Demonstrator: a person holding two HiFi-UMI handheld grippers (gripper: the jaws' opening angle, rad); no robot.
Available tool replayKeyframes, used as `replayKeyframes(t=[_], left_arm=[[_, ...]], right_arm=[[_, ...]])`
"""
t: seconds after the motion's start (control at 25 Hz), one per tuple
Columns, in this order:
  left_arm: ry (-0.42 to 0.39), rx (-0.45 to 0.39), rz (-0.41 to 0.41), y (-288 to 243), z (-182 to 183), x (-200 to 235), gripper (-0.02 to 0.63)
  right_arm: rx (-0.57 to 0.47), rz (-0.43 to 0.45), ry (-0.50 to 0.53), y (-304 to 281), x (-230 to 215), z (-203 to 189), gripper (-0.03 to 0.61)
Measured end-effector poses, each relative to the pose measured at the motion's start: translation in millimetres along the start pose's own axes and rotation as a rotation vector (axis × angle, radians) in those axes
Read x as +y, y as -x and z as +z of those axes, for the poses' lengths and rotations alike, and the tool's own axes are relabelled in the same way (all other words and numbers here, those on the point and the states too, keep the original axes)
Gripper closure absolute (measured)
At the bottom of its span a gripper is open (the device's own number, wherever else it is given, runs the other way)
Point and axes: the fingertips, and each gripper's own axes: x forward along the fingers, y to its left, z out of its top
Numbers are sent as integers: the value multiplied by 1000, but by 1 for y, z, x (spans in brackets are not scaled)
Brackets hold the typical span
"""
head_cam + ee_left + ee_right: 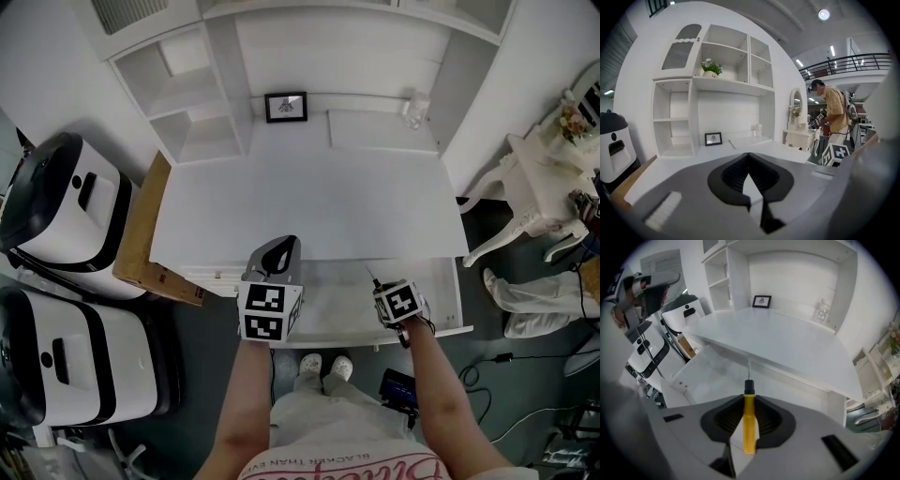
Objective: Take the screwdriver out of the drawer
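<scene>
The screwdriver (748, 423) has a yellow handle, a black collar and a thin metal shaft. My right gripper (749, 398) is shut on the handle, with the shaft pointing out ahead over the open white drawer (705, 369). In the head view the right gripper (394, 302) hangs above the drawer (342, 305) at its right side, and the shaft's tip (373, 277) shows just beyond it. My left gripper (274, 258) is over the drawer's left part, at the desk's front edge. Its jaws (749, 154) are shut with nothing between them.
The white desk (300, 206) has a shelf unit behind it, a small picture frame (286, 106) and a glass (415, 111). Two white machines (66, 206) and a wooden board (141, 234) stand at the left. A white table (539, 187) is at the right. A person (830, 117) stands far off.
</scene>
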Motion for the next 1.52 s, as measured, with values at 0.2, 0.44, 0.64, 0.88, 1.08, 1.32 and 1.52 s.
replayKeyframes(t=[0.2,0.44,0.64,0.88,1.08,1.32,1.52], left_arm=[[-9,-42,-16,2,16,-6,604],[-28,-91,-32,7,39,-14,604],[-42,-128,-43,9,58,-19,604],[-42,-173,-53,10,78,-26,604],[-54,-213,-52,10,97,-29,604],[-70,-261,-39,17,117,-28,604],[-66,-283,-13,24,129,-19,604]], right_arm=[[-34,-20,-21,16,-4,2,494],[-100,-46,-40,43,-10,13,494],[-163,-72,-22,68,-14,29,494],[-258,-114,18,103,-21,53,494],[-363,-142,38,138,-26,82,494],[-499,-185,56,182,-26,119,494],[-612,-194,67,215,-20,148,494]])
